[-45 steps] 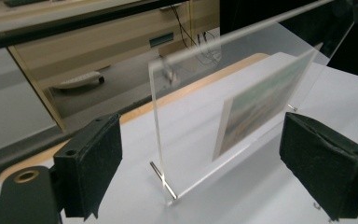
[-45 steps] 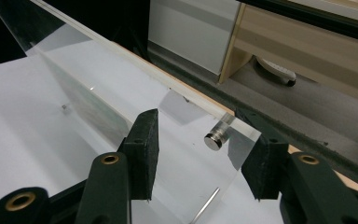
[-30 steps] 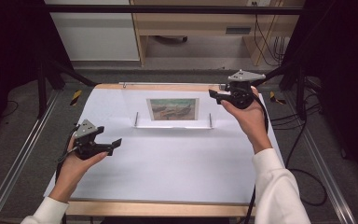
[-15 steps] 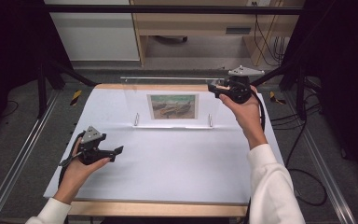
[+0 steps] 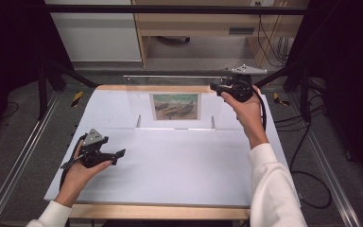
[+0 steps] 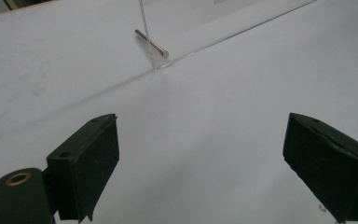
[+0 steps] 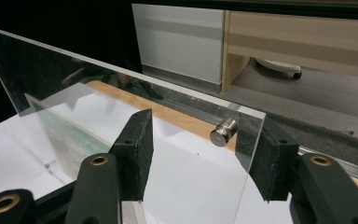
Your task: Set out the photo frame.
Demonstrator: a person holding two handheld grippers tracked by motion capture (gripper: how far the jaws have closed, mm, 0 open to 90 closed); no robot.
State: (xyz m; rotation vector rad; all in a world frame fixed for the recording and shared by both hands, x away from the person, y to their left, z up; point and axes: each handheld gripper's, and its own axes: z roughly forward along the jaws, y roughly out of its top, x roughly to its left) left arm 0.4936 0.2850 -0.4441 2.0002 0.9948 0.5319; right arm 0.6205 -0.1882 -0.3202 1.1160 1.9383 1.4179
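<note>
Straddling clear acrylic frame (image 7: 121, 112) edge, right tongs (image 7: 200, 154) agape, round steel standoff (image 7: 223, 131)

A clear acrylic frame (image 5: 175, 101) stands upright at the far side of the white table (image 5: 170, 170), a seaside print (image 5: 175, 106) held between its panes and silver standoff pins (image 7: 223, 131) at the corners, its bottom edge on the tabletop.
</note>
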